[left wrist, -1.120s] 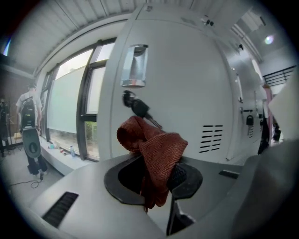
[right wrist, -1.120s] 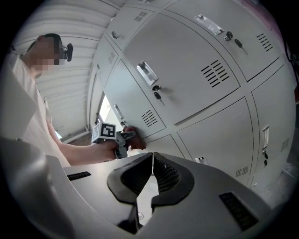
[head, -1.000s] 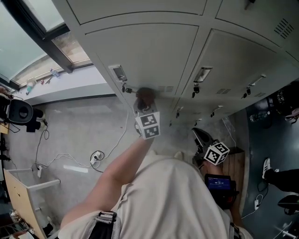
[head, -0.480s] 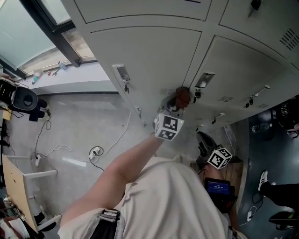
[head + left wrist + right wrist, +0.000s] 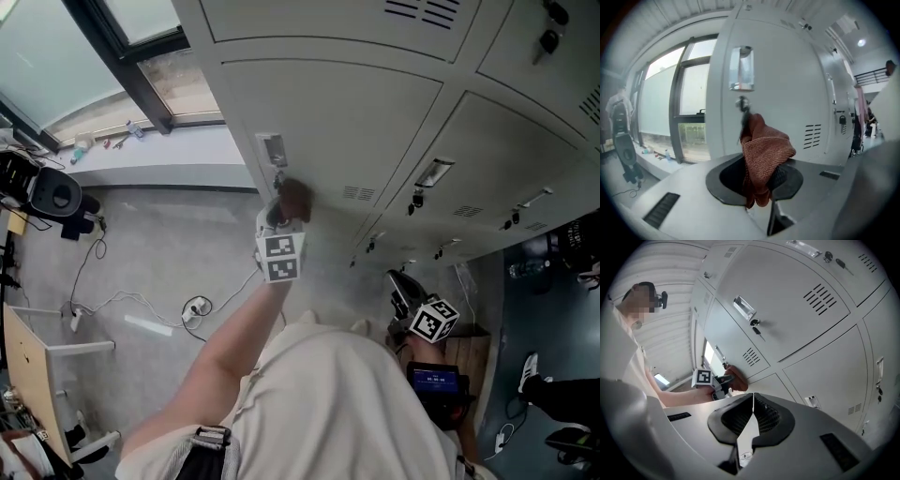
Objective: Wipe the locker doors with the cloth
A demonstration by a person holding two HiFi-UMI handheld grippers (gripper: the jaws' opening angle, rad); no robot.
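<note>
The right hand-held gripper (image 5: pixel 751 420) hangs low beside the person's body, its jaws together with nothing between them. Farther out, the left hand-held gripper (image 5: pixel 761 177) is raised and clamped on the rust-red cloth (image 5: pixel 765 151). The cloth presses against the grey locker door (image 5: pixel 347 122), just below its key (image 5: pixel 741 103) and recessed handle (image 5: pixel 741 68).
</note>
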